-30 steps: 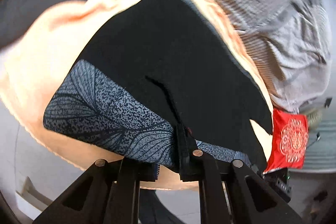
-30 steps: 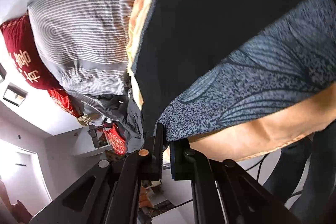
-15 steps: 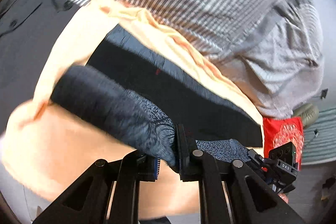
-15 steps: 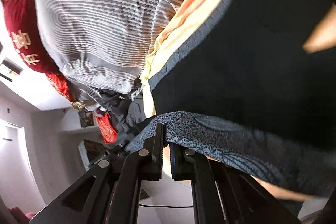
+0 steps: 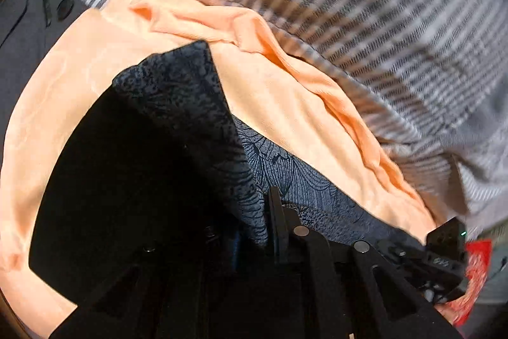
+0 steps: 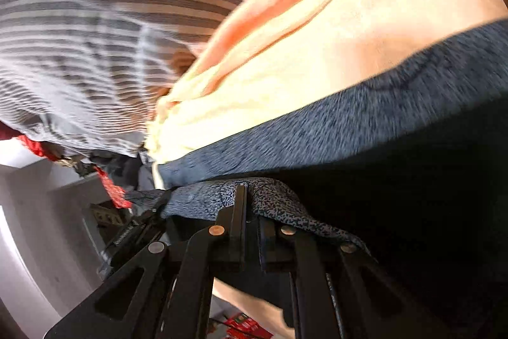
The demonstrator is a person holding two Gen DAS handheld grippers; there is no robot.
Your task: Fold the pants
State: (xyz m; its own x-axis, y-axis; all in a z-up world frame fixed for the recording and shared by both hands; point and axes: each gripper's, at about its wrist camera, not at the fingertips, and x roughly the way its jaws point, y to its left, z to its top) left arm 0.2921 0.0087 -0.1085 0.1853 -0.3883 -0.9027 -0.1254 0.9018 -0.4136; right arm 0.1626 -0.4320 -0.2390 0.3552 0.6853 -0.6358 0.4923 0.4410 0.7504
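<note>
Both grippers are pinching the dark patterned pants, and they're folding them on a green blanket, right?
Not green: the blanket is peach-orange, as the left wrist view shows. The rest holds: the left gripper and right gripper each pinch the dark patterned pants.

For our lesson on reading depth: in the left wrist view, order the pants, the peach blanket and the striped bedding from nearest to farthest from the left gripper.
1. Pants: clamped in the left gripper.
2. Peach blanket: beyond the pants, beneath them.
3. Striped bedding: top and right, past the blanket's far edge.
</note>
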